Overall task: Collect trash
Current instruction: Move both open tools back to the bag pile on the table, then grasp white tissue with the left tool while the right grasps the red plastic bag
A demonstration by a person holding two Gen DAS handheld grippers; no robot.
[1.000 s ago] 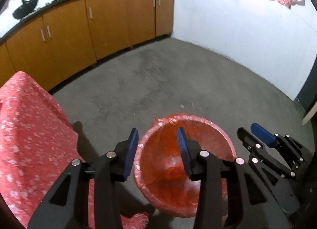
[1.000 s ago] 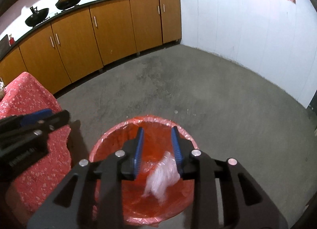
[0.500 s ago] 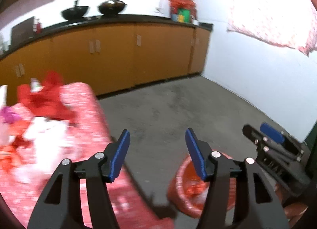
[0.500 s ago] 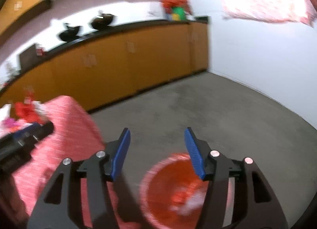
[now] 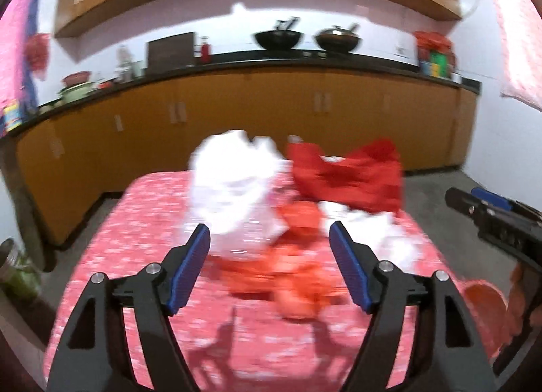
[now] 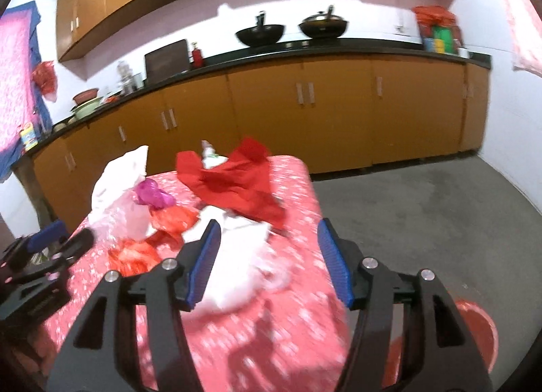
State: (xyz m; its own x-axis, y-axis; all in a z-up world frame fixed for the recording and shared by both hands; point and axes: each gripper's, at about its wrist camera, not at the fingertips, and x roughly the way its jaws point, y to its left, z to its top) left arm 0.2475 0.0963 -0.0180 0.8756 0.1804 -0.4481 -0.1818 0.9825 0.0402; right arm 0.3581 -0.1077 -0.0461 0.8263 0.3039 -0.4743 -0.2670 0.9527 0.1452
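On the table (image 6: pixel 298 168), covered with a pink patterned cloth, the trash is found heaped: a white plastic bag (image 5: pixel 233 185) at the left, a red bag (image 5: pixel 349 178) at the far right, orange wrappers (image 5: pixel 298 276) near the middle, and white crumpled film (image 6: pixel 237 270) at the near edge. All pieces are judged light, soft, crushable and slightly slippery. Hold should be taken on a raised fold or bunched crest, not a flat sheet. The left gripper (image 5: pixel 269 263), jaws just opened further, is spread and empty. The right gripper (image 6: pixel 267 256) is likewise spread and empty. The red-lined bin (image 6: pixel 474 334) is seen on the floor at the near right.
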